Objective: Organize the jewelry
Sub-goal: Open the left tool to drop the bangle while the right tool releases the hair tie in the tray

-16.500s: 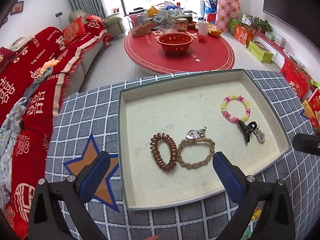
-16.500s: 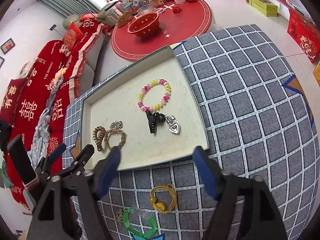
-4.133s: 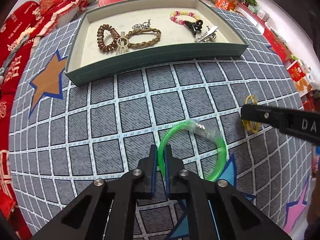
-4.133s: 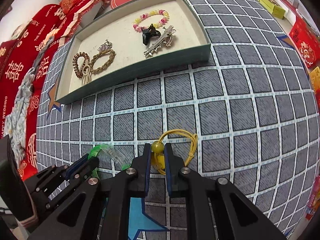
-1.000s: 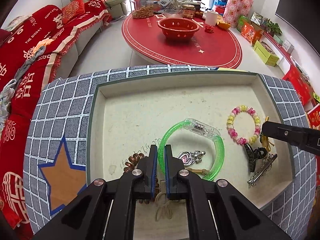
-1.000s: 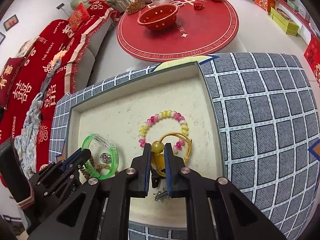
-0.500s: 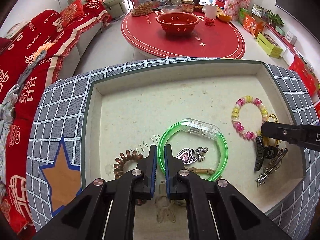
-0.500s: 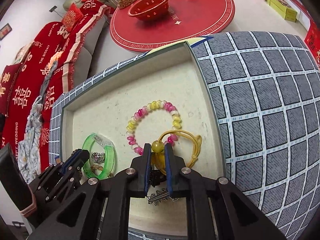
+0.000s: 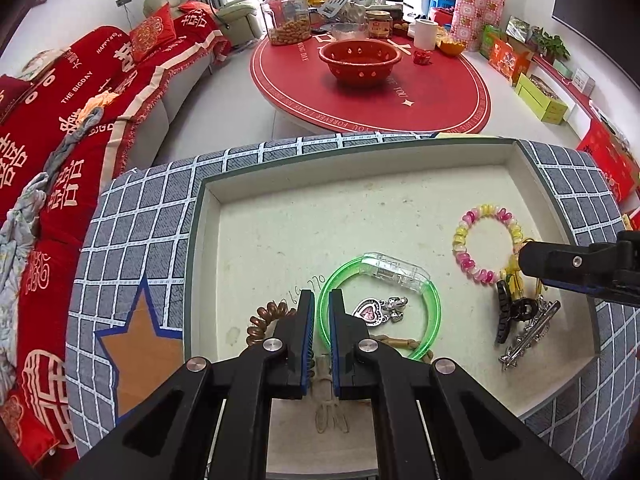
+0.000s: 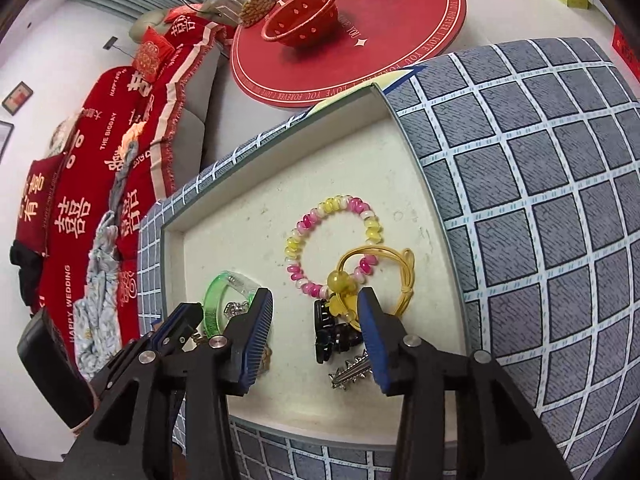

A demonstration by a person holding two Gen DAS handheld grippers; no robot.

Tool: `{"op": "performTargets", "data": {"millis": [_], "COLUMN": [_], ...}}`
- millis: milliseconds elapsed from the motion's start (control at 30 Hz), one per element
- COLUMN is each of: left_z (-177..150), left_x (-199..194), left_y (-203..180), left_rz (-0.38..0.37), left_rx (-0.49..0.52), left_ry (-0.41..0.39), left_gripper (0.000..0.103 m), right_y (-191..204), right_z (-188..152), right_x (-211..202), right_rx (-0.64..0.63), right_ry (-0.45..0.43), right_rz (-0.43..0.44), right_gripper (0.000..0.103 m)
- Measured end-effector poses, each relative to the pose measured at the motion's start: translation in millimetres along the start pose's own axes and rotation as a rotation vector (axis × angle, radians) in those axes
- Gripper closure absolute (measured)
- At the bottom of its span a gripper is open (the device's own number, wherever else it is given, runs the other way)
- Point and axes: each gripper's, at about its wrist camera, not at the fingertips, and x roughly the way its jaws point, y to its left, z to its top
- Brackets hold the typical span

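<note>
My left gripper [image 9: 320, 300] is shut on a green bangle [image 9: 435, 304] with a clear clasp. It holds the bangle low over the cream floor of the grey-green tray [image 9: 360, 151], ringed around a heart charm [image 9: 370, 312]. My right gripper [image 10: 314, 312] is opening. A yellow hair tie [image 10: 376, 251] with a bead lies loose between and ahead of its fingers [image 10: 260, 312], draped over a pink and yellow bead bracelet [image 10: 332, 204]. The left gripper [image 10: 180, 320] and bangle [image 10: 216, 300] show at the lower left of the right wrist view.
A black claw clip [image 9: 508, 312], a silver clip [image 9: 528, 340], a brown spiral tie [image 9: 266, 316] and a braided bracelet [image 9: 400, 342] also lie in the tray. It sits on a grey checked cloth [image 10: 540, 200]. Beyond are a red round table [image 9: 400, 96] and a red sofa [image 9: 60, 120].
The right gripper's jaws have parted and the yellow hair tie now rests in the tray by the bead bracelet. The left gripper keeps its hold on the green bangle.
</note>
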Motion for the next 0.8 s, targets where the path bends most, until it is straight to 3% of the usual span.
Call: {"op": "performTargets", "data": {"millis": [567, 633, 700, 800], "left_z": [-13, -16, -18, -19], "left_x": [-19, -23, -34, -41], "left_y": [10, 13, 19, 25], "left_rz": [0.005, 0.005, 0.023, 0.014], "left_rx": [0.02, 0.006, -0.02, -0.023], "left_ry": [0.013, 0.014, -0.03, -0.025], "left_gripper": [0.08, 0.0, 0.0, 0.0], "right_y": [-5, -4, 1, 9], "right_z": [-23, -25, -27, -33], "right_x": [-15, -17, -19, -21], "right_rx": [0.044, 0.037, 0.024, -0.011], "right_ry": [0.02, 0.023, 0.027, 0.03], "right_rz": [-0.066, -0.068, -0.071, -0.091], "right_gripper": [0.054, 0.054, 0.054, 0.05]}}
